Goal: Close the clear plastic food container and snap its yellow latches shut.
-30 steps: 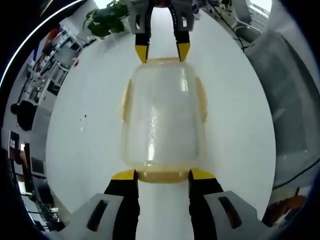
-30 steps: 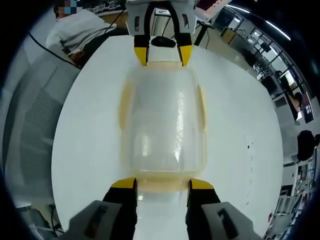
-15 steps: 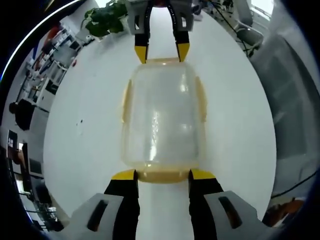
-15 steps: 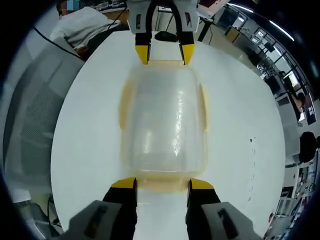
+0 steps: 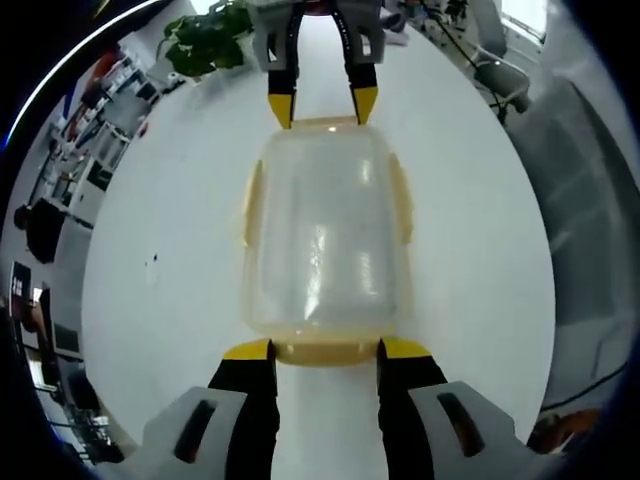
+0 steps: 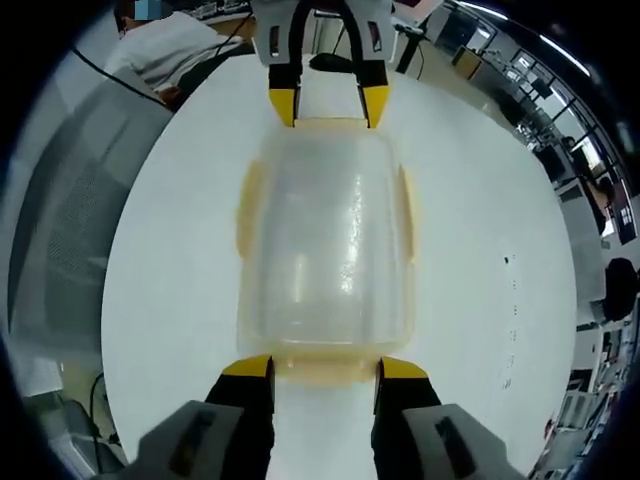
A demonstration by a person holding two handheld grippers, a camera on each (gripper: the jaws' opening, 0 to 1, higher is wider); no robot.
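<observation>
White tabletop (image 5: 150, 230) in an open office carries the clear food container (image 5: 325, 235), lid down, lying between the two tongs. Left tongs (image 5: 325, 349) stand open, tips touching the near yellow end latch (image 5: 325, 352); right tongs (image 6: 325, 368) stand open likewise at the opposite end latch (image 6: 325, 372). Side latches (image 5: 251, 200) look folded flat. Empty, thin plastic: probably light, slick, flexible, so press the stiffer latches, not the lid.

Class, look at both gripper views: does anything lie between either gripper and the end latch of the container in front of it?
Nothing visible does. The left gripper and the right gripper each have open jaws flanking a yellow end latch of the clear container, on bare white table.
</observation>
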